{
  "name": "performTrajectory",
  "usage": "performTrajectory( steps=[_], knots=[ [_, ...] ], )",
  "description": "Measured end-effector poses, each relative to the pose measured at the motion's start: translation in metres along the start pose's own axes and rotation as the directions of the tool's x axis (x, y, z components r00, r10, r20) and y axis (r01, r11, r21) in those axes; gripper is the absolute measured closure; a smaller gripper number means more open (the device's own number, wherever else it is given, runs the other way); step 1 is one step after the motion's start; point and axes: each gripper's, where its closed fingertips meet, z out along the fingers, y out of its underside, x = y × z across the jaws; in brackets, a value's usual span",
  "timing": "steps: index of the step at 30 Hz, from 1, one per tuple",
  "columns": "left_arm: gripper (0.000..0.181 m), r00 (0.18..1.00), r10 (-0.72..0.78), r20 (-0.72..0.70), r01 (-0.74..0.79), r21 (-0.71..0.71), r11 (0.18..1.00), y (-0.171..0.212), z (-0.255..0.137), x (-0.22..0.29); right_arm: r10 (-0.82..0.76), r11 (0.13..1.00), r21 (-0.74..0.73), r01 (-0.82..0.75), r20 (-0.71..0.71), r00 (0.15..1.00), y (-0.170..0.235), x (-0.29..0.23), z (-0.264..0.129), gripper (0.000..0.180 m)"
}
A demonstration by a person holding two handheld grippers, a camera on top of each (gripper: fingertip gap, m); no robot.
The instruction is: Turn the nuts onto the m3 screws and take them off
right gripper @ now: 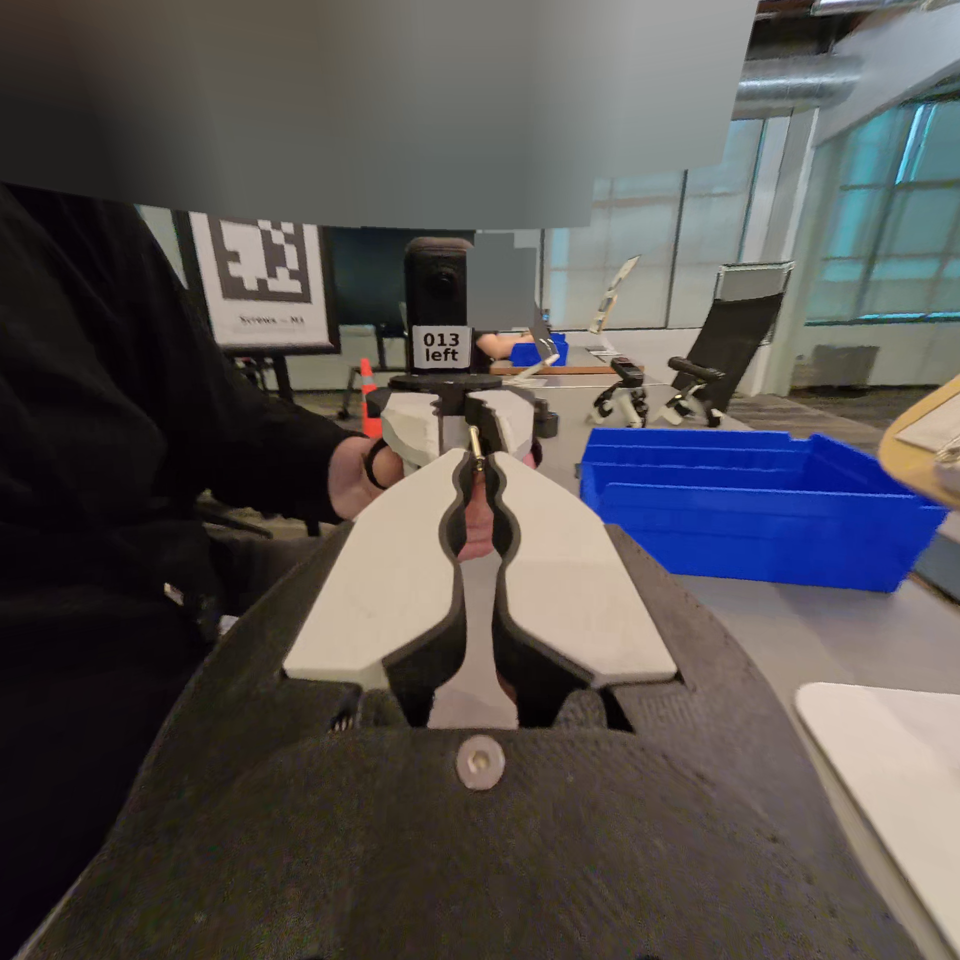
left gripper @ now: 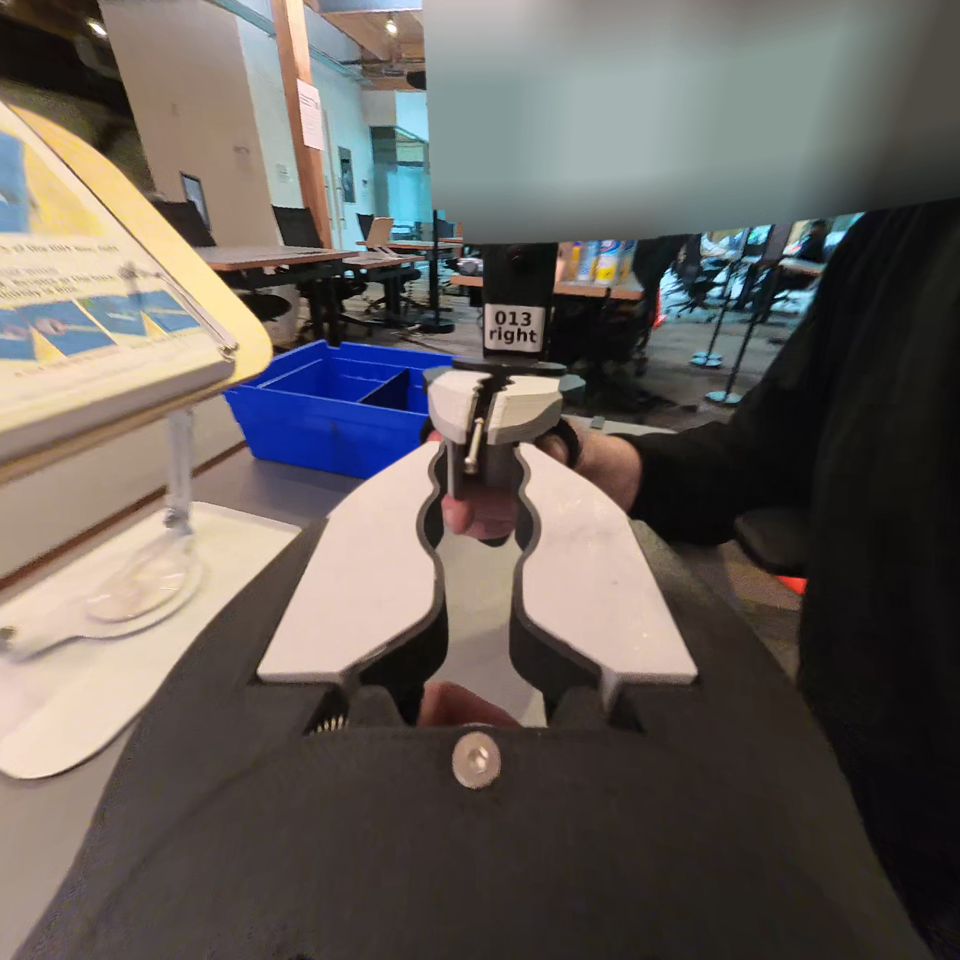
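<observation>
1. The left gripper has matt white plastic fingers on a rough, grainy black body;
2. The screw looks like shiny metal;
3. The blue bin is smooth, slightly glossy plastic;
4. The table is matt grey.

Open office, seen past a grey table. Wooden column and white wall are set at left; desks and black chairs are ranged behind. Large gridded windows are lit in daylight; ceiling duct is exposed.
</observation>
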Motion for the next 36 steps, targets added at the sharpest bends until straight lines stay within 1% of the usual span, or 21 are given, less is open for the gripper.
performTrajectory(
  steps=[2,5,10,14,18,22,24,27,30,33,34,36],
  knots=[
    [0.161,0.998,0.057,0.03,-0.057,-0.004,0.998,-0.0033,-0.0011,-0.0021,0.076,0.997,0.007,-0.077,0.035,0.996,0.0037,0.0001,0.0006,0.175],
    [0.16,0.989,0.138,0.061,-0.135,-0.043,0.99,-0.0025,-0.0012,-0.0045,0.182,0.982,0.034,-0.185,0.092,0.979,0.0053,-0.0007,0.0007,0.175],
    [0.166,0.969,0.239,0.066,-0.233,-0.093,0.968,-0.0026,0.0004,-0.0033,0.282,0.951,0.092,-0.296,0.134,0.95,0.0027,0.0024,-0.001,0.175],
    [0.177,0.963,0.259,0.07,-0.251,-0.108,0.962,-0.0024,0.0017,-0.0061,0.31,0.94,0.101,-0.326,0.151,0.939,0.0027,0.0031,-0.0014,0.175],
    [0.177,0.96,0.27,0.07,-0.26,-0.126,0.957,-0.0008,0.0035,-0.0071,0.329,0.931,0.113,-0.348,0.16,0.931,0.0027,0.0044,-0.002,0.175],
    [0.178,0.981,0.187,0.042,-0.182,-0.113,0.977,-0.0024,0.0034,-0.0074,0.304,0.942,0.105,-0.32,0.143,0.942,0.0042,0.0044,-0.0009,0.175],
    [0.178,0.994,0.106,0.029,-0.103,-0.098,0.99,-0.0034,0.0042,-0.0089,0.252,0.961,0.094,-0.262,0.106,0.962,0.0055,0.0051,0.0,0.175],
    [0.179,0.998,-0.057,-0.028,0.055,-0.059,0.997,-0.0066,0.003,-0.0072,0.089,0.994,0.053,-0.091,0.028,0.996,0.0053,0.0031,0.0021,0.175],
    [0.179,0.97,-0.226,-0.087,0.224,-0.035,0.974,-0.0077,0.0033,-0.0071,-0.093,0.996,-0.013,0.093,-0.043,0.995,0.005,0.0018,0.0027,0.175],
    [0.179,0.914,-0.379,-0.146,0.383,-0.004,0.924,-0.0101,0.0038,-0.0055,-0.268,0.962,-0.073,0.262,-0.102,0.958,0.0028,-0.0004,0.0029,0.175],
    [0.179,0.893,-0.419,-0.161,0.425,0.0,0.905,-0.0095,0.0035,-0.0055,-0.346,0.936,-0.115,0.333,-0.123,0.93,0.0035,-0.0004,0.0031,0.175],
    [0.179,0.839,-0.506,-0.202,0.518,0.011,0.855,-0.0079,0.0025,-0.0056,-0.509,0.854,-0.209,0.476,-0.151,0.848,0.0053,-0.0005,0.0036,0.175]
  ],
)
